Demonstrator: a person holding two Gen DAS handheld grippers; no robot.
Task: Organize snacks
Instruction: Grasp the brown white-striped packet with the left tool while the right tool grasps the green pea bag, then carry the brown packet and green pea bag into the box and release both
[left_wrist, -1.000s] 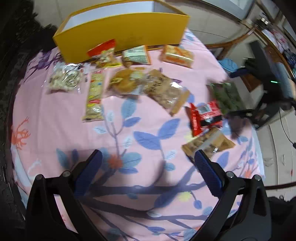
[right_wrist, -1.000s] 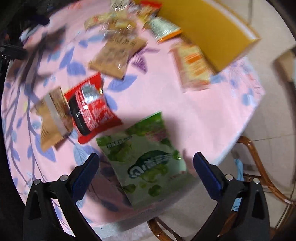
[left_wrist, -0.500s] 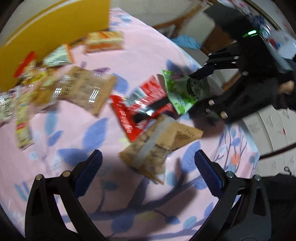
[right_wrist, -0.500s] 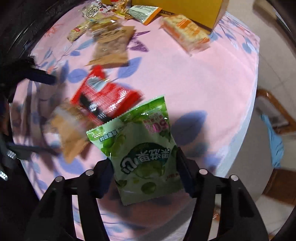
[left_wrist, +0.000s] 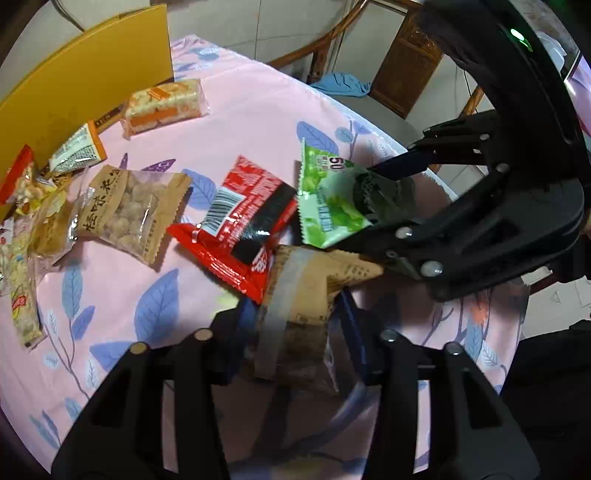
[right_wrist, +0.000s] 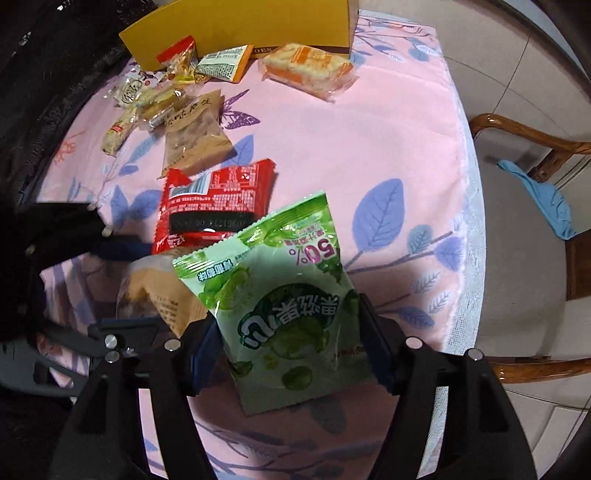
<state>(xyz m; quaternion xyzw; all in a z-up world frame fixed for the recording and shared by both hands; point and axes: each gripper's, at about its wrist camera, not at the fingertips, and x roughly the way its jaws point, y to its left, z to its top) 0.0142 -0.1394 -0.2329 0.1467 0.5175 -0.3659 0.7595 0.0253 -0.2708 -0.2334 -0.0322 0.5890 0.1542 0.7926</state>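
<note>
My right gripper (right_wrist: 286, 334) is shut on a green candy bag (right_wrist: 280, 291) and holds it above the pink tablecloth; the bag also shows in the left wrist view (left_wrist: 328, 206). My left gripper (left_wrist: 295, 325) is shut on a brown snack packet (left_wrist: 303, 306), seen in the right wrist view (right_wrist: 159, 295) too. A red packet (left_wrist: 240, 221) lies just beyond both. A yellow box (left_wrist: 74, 92) stands at the far left, with several snacks in front of it.
A tan nut packet (left_wrist: 129, 214), an orange cracker pack (left_wrist: 166, 103) and small packets (left_wrist: 74, 147) lie on the pink leaf-print tablecloth (left_wrist: 258, 110). A wooden chair (right_wrist: 535, 221) with a blue cloth (right_wrist: 546, 199) stands past the table's right edge.
My left gripper swung right and shut on the brown packet. My right gripper shut on the green bag and lifted it off the table.
</note>
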